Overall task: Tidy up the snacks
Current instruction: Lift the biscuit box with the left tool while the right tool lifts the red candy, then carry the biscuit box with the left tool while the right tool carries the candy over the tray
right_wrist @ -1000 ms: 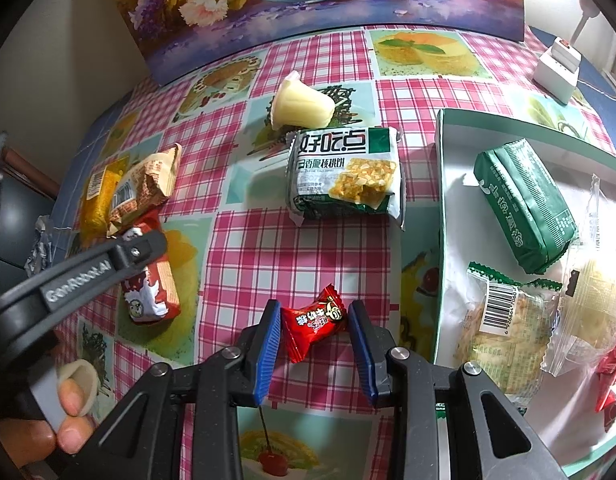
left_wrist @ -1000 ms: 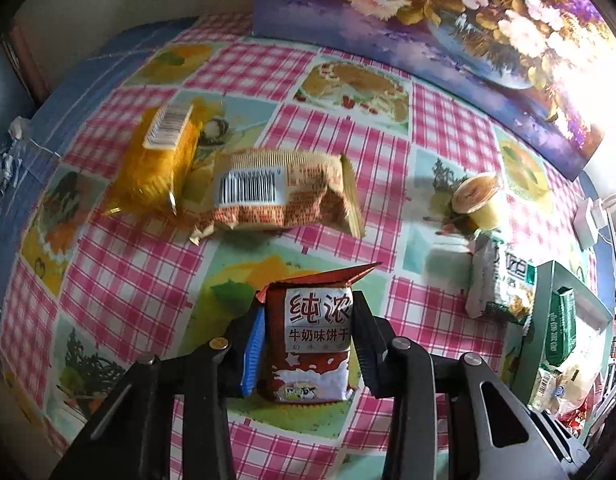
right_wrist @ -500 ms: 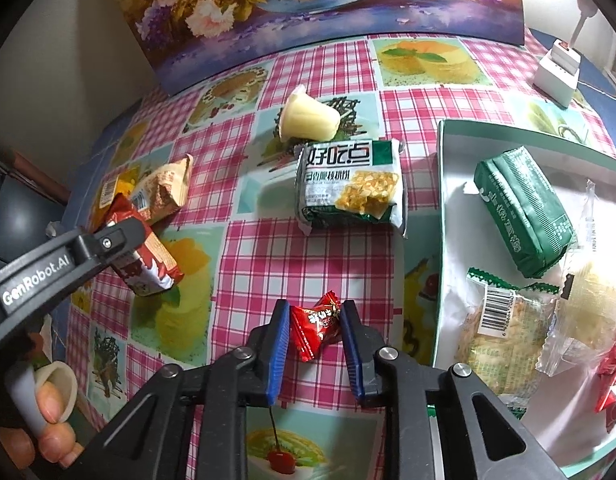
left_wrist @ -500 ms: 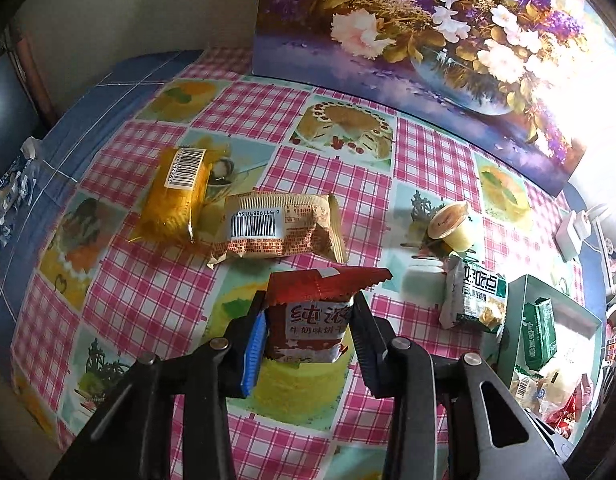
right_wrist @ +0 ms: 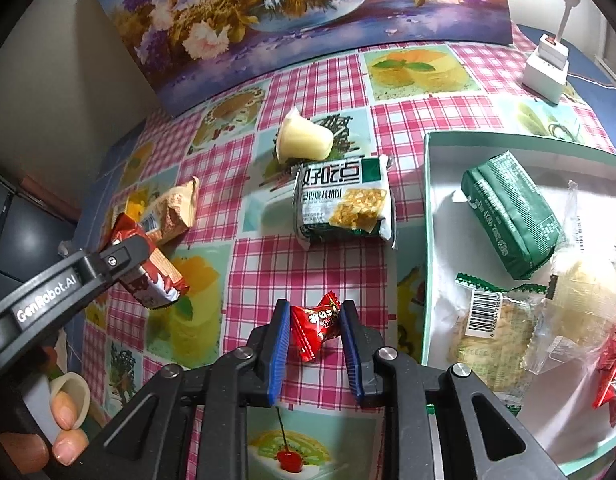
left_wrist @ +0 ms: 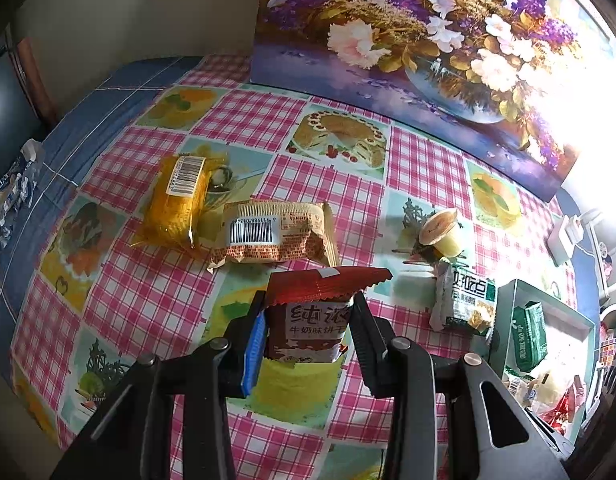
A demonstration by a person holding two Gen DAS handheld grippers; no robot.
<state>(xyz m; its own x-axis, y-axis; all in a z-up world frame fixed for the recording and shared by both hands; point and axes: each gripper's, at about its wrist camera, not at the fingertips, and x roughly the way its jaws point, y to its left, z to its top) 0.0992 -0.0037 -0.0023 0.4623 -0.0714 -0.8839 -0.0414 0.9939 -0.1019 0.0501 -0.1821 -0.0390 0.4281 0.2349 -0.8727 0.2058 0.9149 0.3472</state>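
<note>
My left gripper (left_wrist: 305,332) is shut on a red milk-biscuit packet (left_wrist: 314,320) and holds it above the checked tablecloth; the packet also shows in the right wrist view (right_wrist: 151,268). My right gripper (right_wrist: 314,332) is shut on a small red candy (right_wrist: 316,330), lifted just left of the green box (right_wrist: 428,240). The box holds a green packet (right_wrist: 512,216), a clear biscuit bag (right_wrist: 492,328) and other snacks. On the cloth lie a green-white cracker pack (right_wrist: 342,204), a jelly cup (right_wrist: 303,140), a tan packet (left_wrist: 275,236) and a yellow packet (left_wrist: 175,204).
A flower painting (left_wrist: 428,32) leans at the table's back edge. A white charger (right_wrist: 546,68) with a cable sits at the back right. The blue cloth border (left_wrist: 67,120) runs along the left. The person's hand (right_wrist: 63,420) holds the left gripper.
My left gripper has lifted the red biscuit packet off the cloth. My right gripper has closed on the red candy and raised it slightly.
</note>
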